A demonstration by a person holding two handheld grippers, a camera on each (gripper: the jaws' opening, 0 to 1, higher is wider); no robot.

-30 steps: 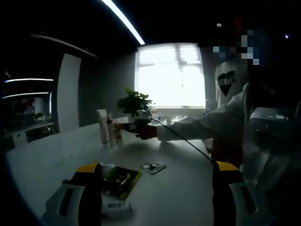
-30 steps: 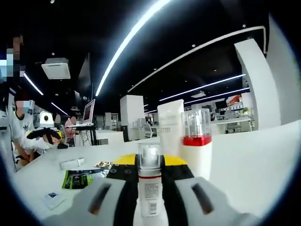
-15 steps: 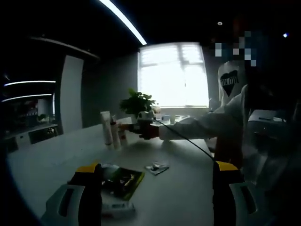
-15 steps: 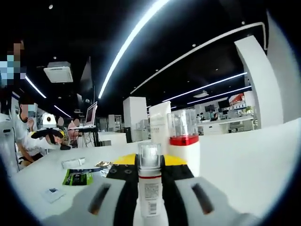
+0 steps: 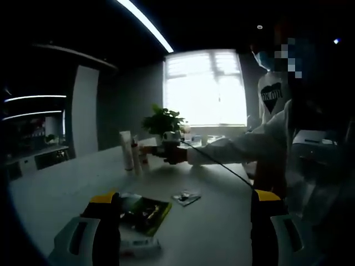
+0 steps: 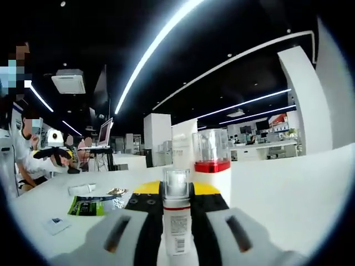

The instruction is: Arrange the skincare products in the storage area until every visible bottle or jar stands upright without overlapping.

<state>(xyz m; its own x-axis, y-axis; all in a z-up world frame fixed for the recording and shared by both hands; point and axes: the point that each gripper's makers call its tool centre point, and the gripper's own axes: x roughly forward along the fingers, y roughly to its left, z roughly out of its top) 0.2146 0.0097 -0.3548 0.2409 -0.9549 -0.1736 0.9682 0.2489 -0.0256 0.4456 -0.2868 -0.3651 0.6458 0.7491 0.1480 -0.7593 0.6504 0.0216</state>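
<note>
In the right gripper view, my right gripper (image 6: 176, 191) is shut on a small white bottle (image 6: 177, 221) with a clear cap and a red band, held upright. Just behind it on the white table (image 6: 288, 188) stand a larger white bottle (image 6: 212, 169) with a clear cap and red collar, and a tall white tube (image 6: 184, 145). In the left gripper view, my left gripper (image 5: 186, 197) is open wide, low over the table with nothing between its jaws. Far ahead, the right gripper (image 5: 166, 151) sits beside the standing white tube (image 5: 126, 151).
A green packet (image 5: 143, 213), a small sachet (image 5: 186, 198) and a flat white box (image 5: 138, 244) lie on the table in front of the left gripper. A potted plant (image 5: 161, 119) stands by the window. The person's white sleeve (image 5: 244, 148) reaches across the table.
The right gripper view has slid sideways with the small bottle still held, so the standing bottle and tube now sit closer behind it. The left gripper has hardly moved.
</note>
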